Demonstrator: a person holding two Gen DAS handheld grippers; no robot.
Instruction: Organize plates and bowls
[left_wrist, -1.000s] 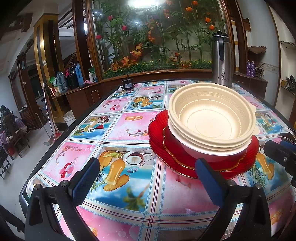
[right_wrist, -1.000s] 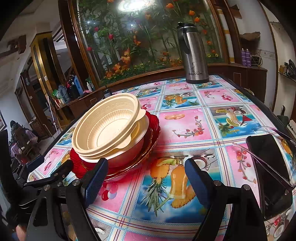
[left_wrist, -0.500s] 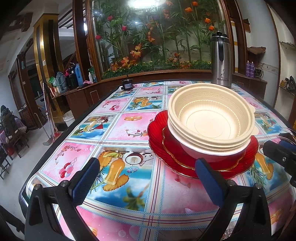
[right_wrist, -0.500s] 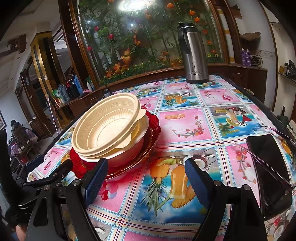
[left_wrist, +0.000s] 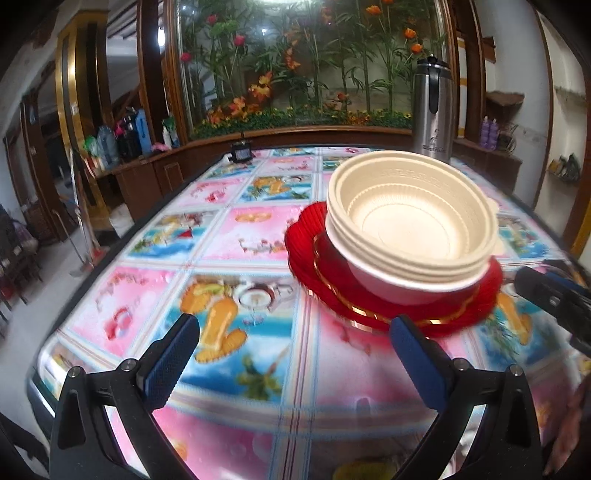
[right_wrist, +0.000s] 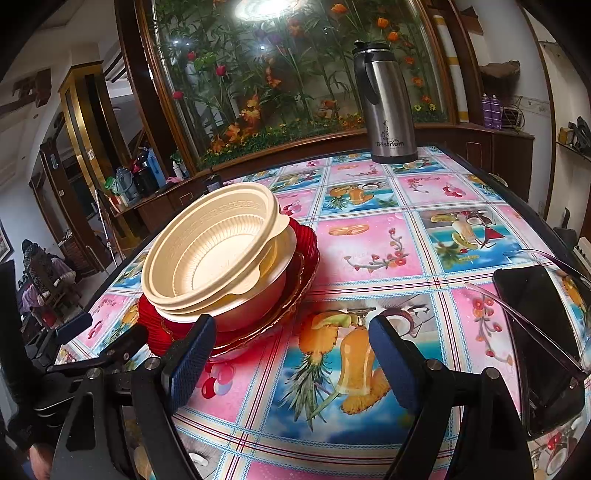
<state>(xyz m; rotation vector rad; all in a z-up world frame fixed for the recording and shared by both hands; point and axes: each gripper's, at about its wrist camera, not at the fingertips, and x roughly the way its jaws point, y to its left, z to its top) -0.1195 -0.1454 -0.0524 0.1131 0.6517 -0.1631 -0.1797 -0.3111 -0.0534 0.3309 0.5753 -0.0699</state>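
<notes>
Bowls (left_wrist: 410, 229) are sitting nested in a cream stack on the red plates (left_wrist: 476, 314), all piled on the table (left_wrist: 236, 236) toward the near edge, between the two tools. Left gripper (left_wrist: 293, 349) is hovering just near of the plates with its jaws spread wide and holding nothing; right gripper (right_wrist: 291, 356) is doing the same on the right side of the pile, jaws apart and empty, one blue pad almost at the plate rim. Sorting looks done or close to it, judging by everything being in one pile. Main risk: the top bowl is sitting skewed in the right view, its rim overhanging the one below, so any nudge from a pad is likely tipping or sliding the stack off the plates. Plates are scalloped with a shiny finish, so a pinch on the rim is probably slipping. Left view is blurring, so that tool's exact clearance to the rim is hard to call. Secondary risk: a phone (right_wrist: 535, 343) and glasses (right_wrist: 517, 314) are lying on the right near the right gripper, and a wide sweep is catching them. Steel flask (right_wrist: 386, 107) at the far right is well apart, no concern.
</notes>
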